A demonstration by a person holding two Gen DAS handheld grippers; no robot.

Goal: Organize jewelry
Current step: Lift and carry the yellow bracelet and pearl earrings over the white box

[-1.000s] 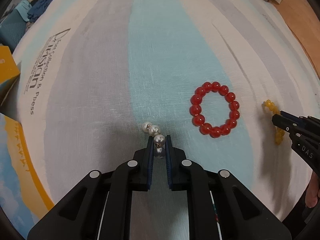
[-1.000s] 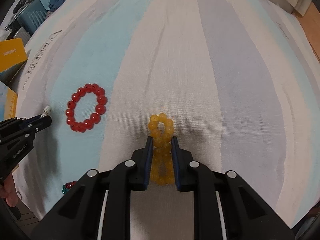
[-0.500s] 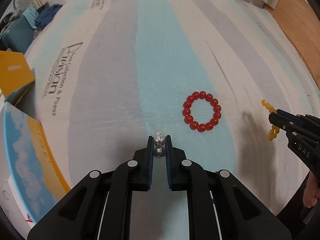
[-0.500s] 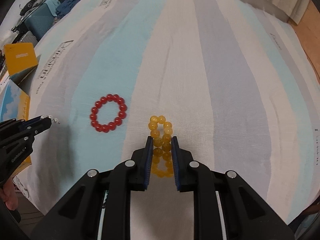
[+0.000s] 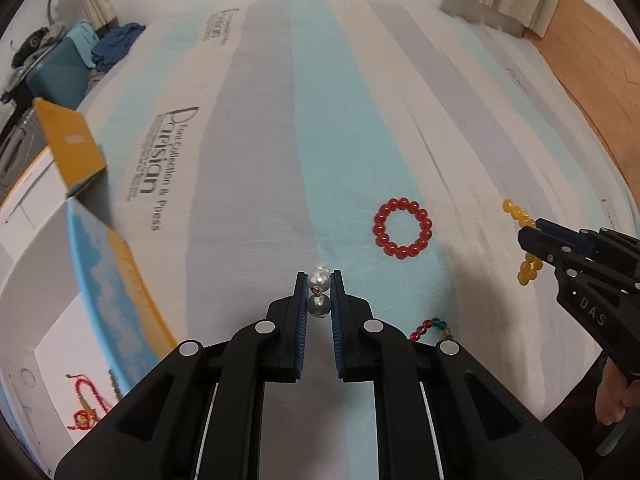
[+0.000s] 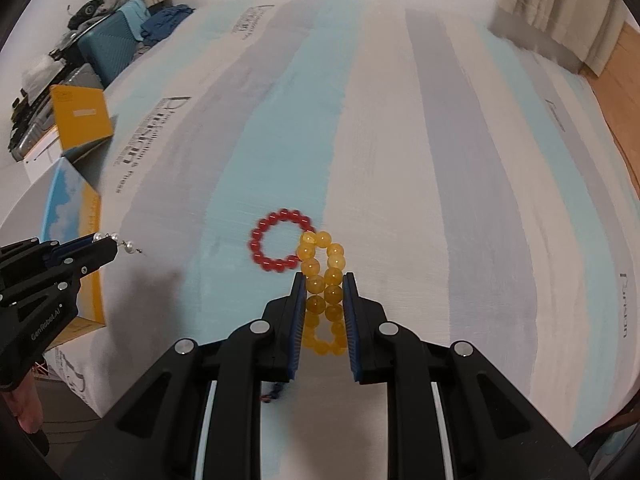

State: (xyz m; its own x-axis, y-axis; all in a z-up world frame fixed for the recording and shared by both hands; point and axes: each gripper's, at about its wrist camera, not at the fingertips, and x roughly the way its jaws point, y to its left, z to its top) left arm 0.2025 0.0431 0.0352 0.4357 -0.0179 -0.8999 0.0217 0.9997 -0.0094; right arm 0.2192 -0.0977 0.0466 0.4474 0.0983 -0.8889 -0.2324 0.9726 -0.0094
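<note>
Carrying two pieces of jewelry above the striped bed [image 5: 256,128] at once, one clamped in each claw.

Left claw [image 5: 319,294] is clenched on a short pearl string [image 5: 319,277], light, smooth and probably slippery, best pinched across a bead as it is; right claw [image 6: 324,292] is grasping a yellow bead bracelet [image 6: 322,258] squeezed flat at mid-loop, floppy and light, so it likely swings. A red bead bracelet [image 5: 402,227] lies on the bed between them, with a multicolored bead strand [image 5: 434,327] near the edge. An open box [image 5: 120,264] beside the bed holds a red cord bracelet [image 5: 86,408] and looks the likely destination.
</note>
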